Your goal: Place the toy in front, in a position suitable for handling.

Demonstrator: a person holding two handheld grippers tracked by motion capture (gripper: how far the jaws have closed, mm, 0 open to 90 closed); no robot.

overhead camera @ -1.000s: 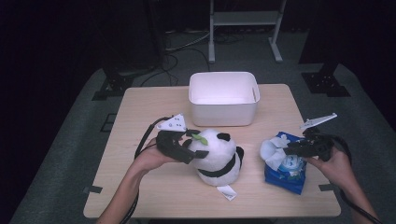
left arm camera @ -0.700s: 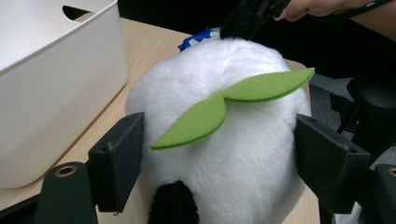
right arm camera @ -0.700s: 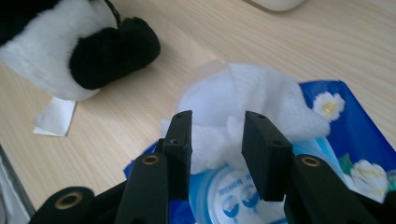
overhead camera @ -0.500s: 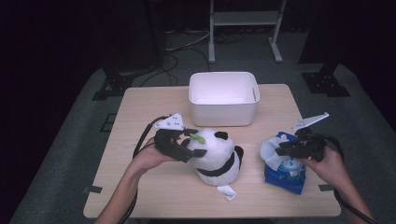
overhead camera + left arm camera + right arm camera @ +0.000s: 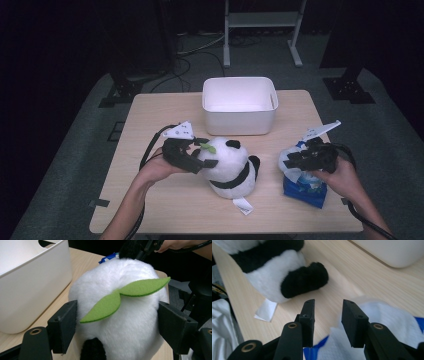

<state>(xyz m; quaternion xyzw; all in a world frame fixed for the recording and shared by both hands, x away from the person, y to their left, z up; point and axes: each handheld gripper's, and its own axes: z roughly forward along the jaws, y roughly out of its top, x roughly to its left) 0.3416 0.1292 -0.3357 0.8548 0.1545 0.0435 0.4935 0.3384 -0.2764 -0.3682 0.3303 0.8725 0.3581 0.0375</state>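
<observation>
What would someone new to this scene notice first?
Probably the plush panda at the table's middle, its white head with a green felt leaf clamped between the left gripper's jaws. Behind it stands a white bin; at the right, the right gripper hovers open over a blue-and-white pack.

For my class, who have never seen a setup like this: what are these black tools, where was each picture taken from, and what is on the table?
A person sits at a wooden table with a handheld gripper in each hand. One camera looks down from above; two more ride on the grippers and look along their black fingers. The left gripper is closed on the head of a plush panda, a finger on each side. The right gripper hangs open above a blue and white packet with nothing in it. A white bin stands behind.
</observation>
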